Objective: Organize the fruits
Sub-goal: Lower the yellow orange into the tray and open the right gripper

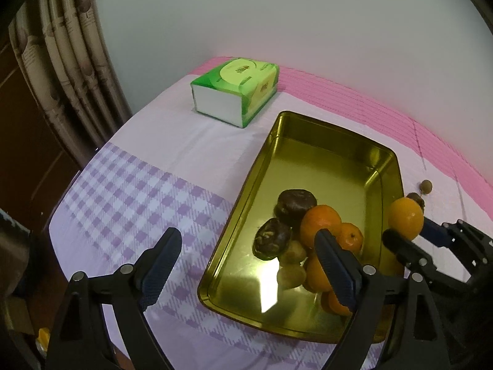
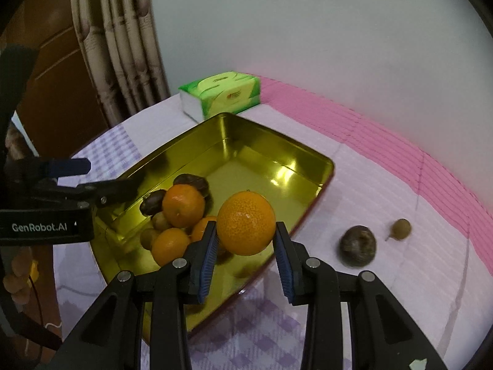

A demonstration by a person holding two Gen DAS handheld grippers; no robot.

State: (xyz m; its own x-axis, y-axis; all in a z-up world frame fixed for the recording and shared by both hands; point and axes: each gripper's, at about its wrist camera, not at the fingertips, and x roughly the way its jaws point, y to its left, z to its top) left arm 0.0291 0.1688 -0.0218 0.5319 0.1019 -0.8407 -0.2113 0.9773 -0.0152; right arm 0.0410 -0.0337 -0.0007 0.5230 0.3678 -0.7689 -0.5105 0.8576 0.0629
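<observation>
A gold metal tray [image 1: 311, 129] [image 2: 277, 148] lies on the cloth-covered table and holds several oranges [image 2: 183, 205], dark passion fruits [image 1: 295, 205] and small brown fruits [image 1: 291, 276]. My right gripper [image 2: 246, 237] is shut on an orange [image 2: 246, 223] [image 1: 405, 219] and holds it above the tray's right rim. My left gripper [image 1: 246, 252] is open and empty, low over the tray's near left corner; it also shows in the right wrist view [image 2: 101, 182]. A dark passion fruit [image 2: 357, 246] and a small brown fruit [image 2: 400, 229] [image 1: 426, 186] lie on the cloth right of the tray.
A green tissue pack [image 1: 235, 91] [image 2: 220, 95] stands behind the tray near the wall. A curtain [image 1: 67, 61] hangs at the left, past the table's edge. A pink band of cloth [image 2: 385, 129] runs along the back.
</observation>
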